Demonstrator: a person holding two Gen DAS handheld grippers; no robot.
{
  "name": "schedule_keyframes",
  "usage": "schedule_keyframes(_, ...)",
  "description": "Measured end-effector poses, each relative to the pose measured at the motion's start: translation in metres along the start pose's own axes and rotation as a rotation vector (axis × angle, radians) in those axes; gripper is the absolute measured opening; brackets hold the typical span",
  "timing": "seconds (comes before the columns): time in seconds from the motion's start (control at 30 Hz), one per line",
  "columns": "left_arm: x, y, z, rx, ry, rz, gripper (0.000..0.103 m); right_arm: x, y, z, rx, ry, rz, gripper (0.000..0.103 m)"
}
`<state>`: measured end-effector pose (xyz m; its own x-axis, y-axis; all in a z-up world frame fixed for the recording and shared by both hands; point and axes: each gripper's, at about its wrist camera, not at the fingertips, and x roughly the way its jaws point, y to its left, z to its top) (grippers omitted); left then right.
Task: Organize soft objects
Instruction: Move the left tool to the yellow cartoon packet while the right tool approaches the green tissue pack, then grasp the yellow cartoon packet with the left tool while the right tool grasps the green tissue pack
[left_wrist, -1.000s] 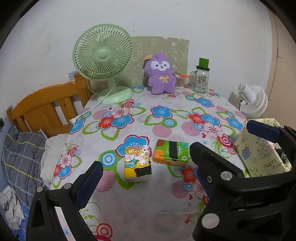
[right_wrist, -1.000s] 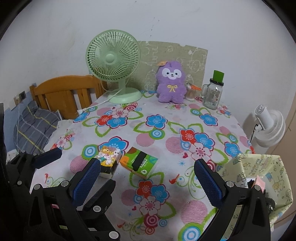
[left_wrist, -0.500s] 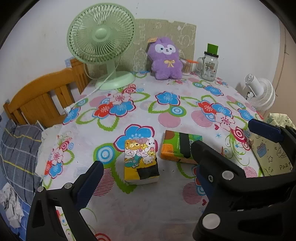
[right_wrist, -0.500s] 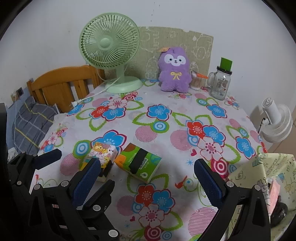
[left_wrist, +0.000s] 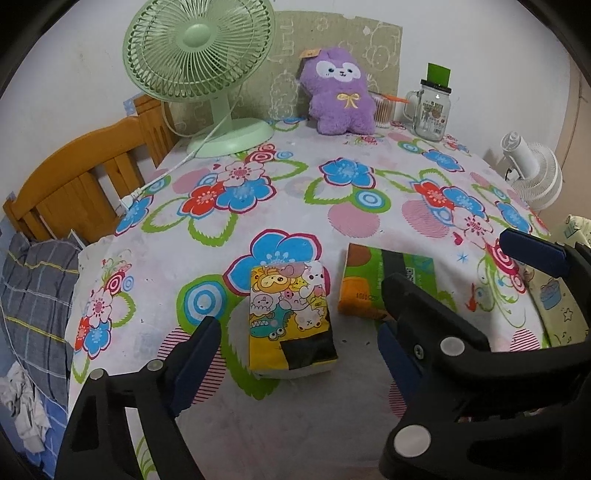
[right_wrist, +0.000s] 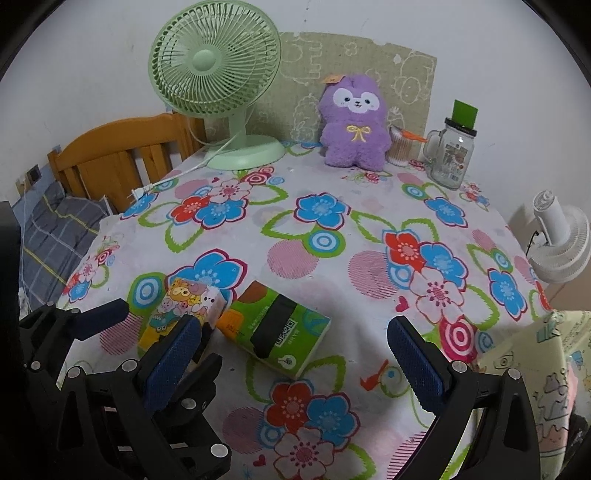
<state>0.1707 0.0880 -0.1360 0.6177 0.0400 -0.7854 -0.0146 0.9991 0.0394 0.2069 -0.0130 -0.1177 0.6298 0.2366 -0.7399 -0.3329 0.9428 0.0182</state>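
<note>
A glossy yellow cartoon-printed tissue pack is lying just beside a green-and-orange rectangular soft pack. The left gripper is flanking the yellow pack wide open, holding nothing; the right gripper is gaping empty.

Domestic bedroom: wooden bed headboard with plaid bedding beside a table under a floral tablecloth, bearing a green desk fan, purple plush toy and glass mug jar; white floor fan nearby.

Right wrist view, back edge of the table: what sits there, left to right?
Green desk fan → purple plush toy → cotton swab cup → glass mason jar mug.
</note>
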Motion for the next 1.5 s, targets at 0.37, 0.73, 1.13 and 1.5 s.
schedule_keyframes(0.37,0.022,0.008,0.0,-0.023,0.056,-0.024,0.073,0.024,0.005,0.002,-0.006,0.041,-0.007,0.102)
schedule_keyframes(0.73,0.03,0.012,0.0,-0.028,0.065,-0.042,0.053,0.048,0.008,0.004,0.007,0.08,0.003,0.102)
schedule_keyframes(1.13,0.03,0.012,0.0,-0.028,0.06,-0.039,0.051,0.058,0.006,0.001,0.042,0.109,0.028,0.088)
schedule_keyframes(1.5,0.022,0.0,-0.003,-0.011,0.052,-0.045,0.049,0.044,-0.005,-0.007,0.066,0.1,0.019,0.085)
